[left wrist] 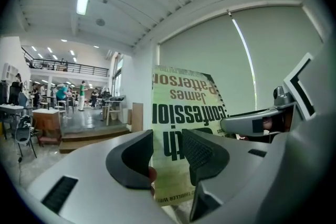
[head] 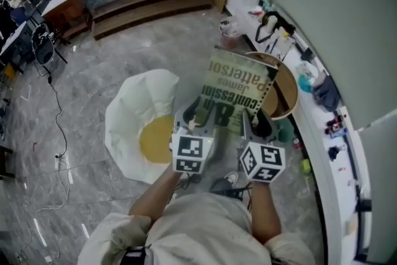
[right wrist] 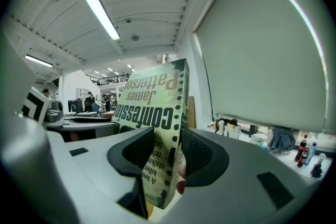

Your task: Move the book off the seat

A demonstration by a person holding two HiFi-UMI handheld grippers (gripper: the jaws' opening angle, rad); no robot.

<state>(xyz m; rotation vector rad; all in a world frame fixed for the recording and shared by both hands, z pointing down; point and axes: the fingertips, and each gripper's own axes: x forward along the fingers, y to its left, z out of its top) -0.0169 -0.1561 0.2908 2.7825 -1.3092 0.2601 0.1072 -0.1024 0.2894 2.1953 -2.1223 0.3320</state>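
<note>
The book [head: 239, 91] is hanging in the air at the centre of the head view, clear of the seat [head: 131, 110] and just to its right. It is showing a pale green cover with dark lettering that is reading upside down. The left tool [head: 197, 118] and the right tool [head: 255, 126] are each clamping its lower edge. The seat, a white rounded shape with a round yellow middle, is sitting on the floor at centre left.
</note>
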